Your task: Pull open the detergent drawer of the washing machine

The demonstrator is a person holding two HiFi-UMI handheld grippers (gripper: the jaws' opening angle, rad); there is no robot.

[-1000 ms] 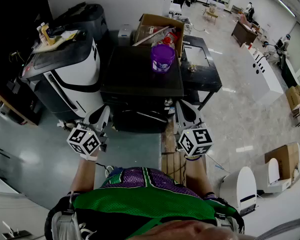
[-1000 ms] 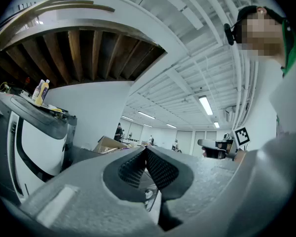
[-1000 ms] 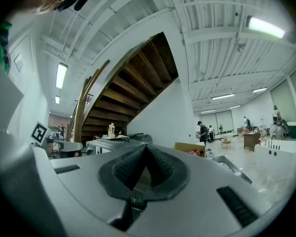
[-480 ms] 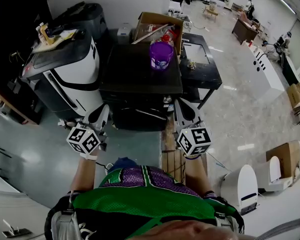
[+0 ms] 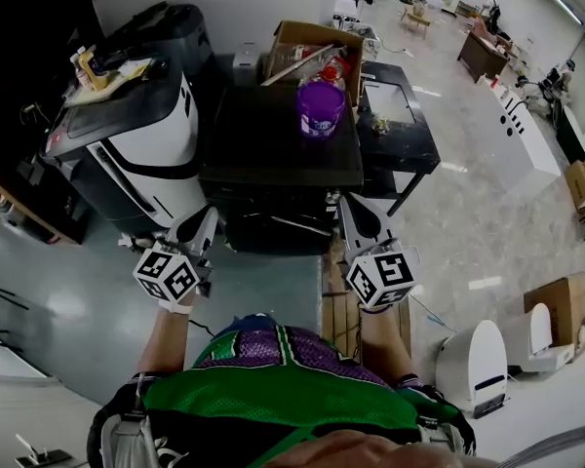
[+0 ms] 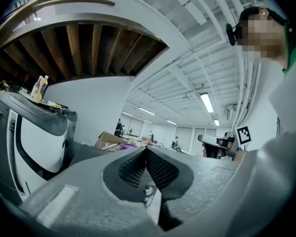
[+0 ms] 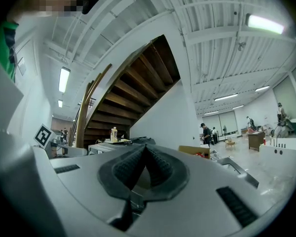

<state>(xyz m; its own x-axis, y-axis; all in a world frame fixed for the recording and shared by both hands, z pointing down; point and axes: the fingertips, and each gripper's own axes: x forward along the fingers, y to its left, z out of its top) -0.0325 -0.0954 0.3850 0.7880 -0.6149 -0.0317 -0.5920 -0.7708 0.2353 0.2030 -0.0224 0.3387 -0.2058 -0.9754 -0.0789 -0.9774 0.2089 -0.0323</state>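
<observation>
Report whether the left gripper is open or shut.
Shut: the left gripper shows its fingers meeting at the tips in the left gripper view, nothing between them.

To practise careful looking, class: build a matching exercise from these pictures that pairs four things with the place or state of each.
Things:
1. purple tub
2. cardboard box
3. yellow bottle
4. left hand-held gripper

Places or states:
A. jaws shut, nothing between them
B. on the white-and-black machine
C. on top of the dark machine
D. open, behind the dark machine

Pairs: 1-C, 2-D, 3-B, 4-A
</observation>
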